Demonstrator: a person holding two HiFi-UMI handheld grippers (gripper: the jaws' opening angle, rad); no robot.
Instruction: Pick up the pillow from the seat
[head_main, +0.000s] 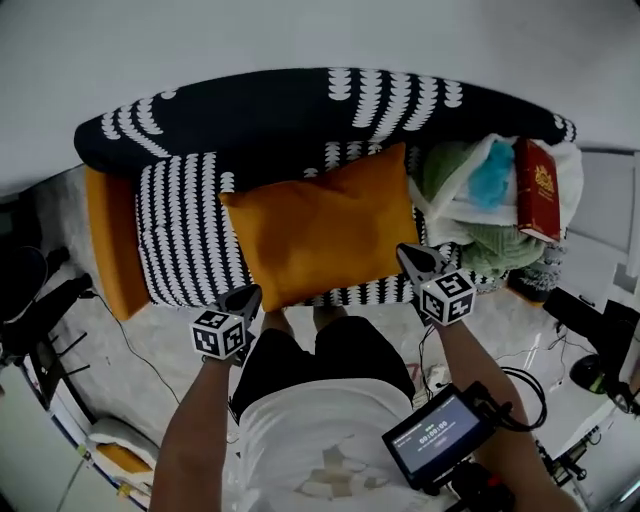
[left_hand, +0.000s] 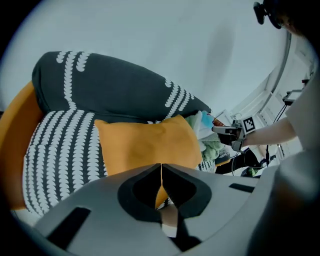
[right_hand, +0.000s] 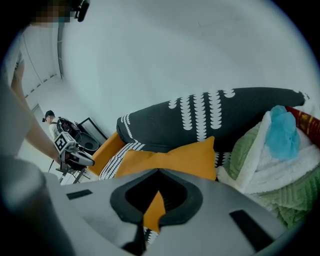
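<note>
An orange pillow (head_main: 322, 237) lies on the black-and-white patterned seat (head_main: 185, 240) of a chair, its top edge against the dark backrest (head_main: 290, 110). My left gripper (head_main: 244, 298) hovers at the pillow's near left corner, jaws shut and empty. My right gripper (head_main: 412, 262) hangs by the pillow's near right corner, also shut with nothing held. In the left gripper view the pillow (left_hand: 145, 145) fills the middle beyond the closed jaws. The right gripper view shows the pillow (right_hand: 172, 157) just past its closed jaws.
A heap of green and white towels (head_main: 470, 205), a blue cloth (head_main: 492, 172) and a red book (head_main: 538, 188) sits on the seat's right end. The chair has an orange side (head_main: 110, 250). Tripods and cables (head_main: 40, 310) stand on the floor at left; a monitor (head_main: 440, 435) hangs at my waist.
</note>
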